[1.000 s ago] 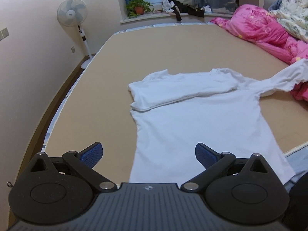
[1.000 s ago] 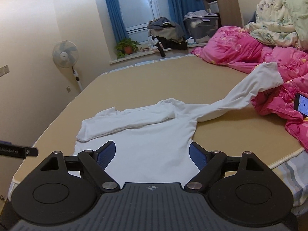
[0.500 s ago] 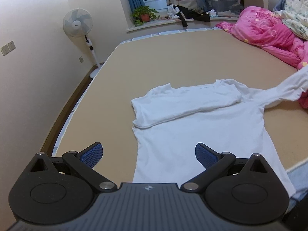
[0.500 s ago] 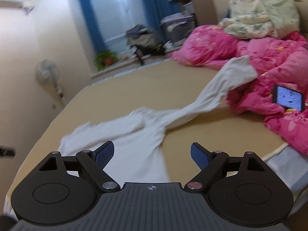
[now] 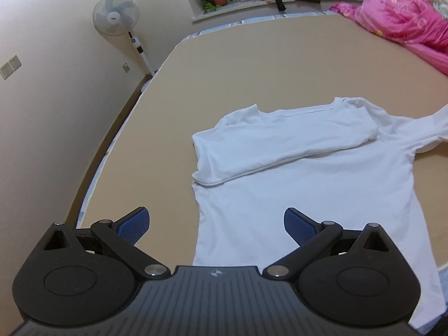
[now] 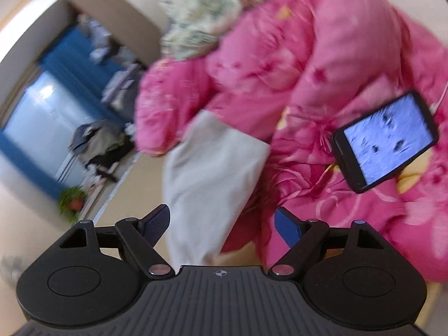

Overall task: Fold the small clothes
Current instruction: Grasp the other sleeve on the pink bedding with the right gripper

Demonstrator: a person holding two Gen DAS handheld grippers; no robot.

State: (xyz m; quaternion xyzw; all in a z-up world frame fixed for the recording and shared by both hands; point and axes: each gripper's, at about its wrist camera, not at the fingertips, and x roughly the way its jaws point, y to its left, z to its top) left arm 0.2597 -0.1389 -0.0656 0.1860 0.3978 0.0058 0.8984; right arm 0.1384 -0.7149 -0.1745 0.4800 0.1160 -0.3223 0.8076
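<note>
Hovering over the bed (image 5: 280, 64): left tongs (image 5: 215, 225) spread wide, empty, above the hem of the white shirt (image 5: 308, 184), which lies flat with one sleeve folded across the chest. Right tongs (image 6: 222, 224) wide, jaws closing, the other sleeve (image 6: 212, 173) between them, pads not touching it. Sleeve end rests on the pink quilt (image 6: 322, 56), near a phone (image 6: 385, 141). Right view blurred.

The right gripper (image 6: 222, 224) now sits rolled over the shirt's stretched sleeve (image 6: 212, 173), its jaws closing slightly, pink quilt (image 6: 322, 64) filling the frame. The left gripper (image 5: 215, 225) is nearer the shirt (image 5: 308, 179).
</note>
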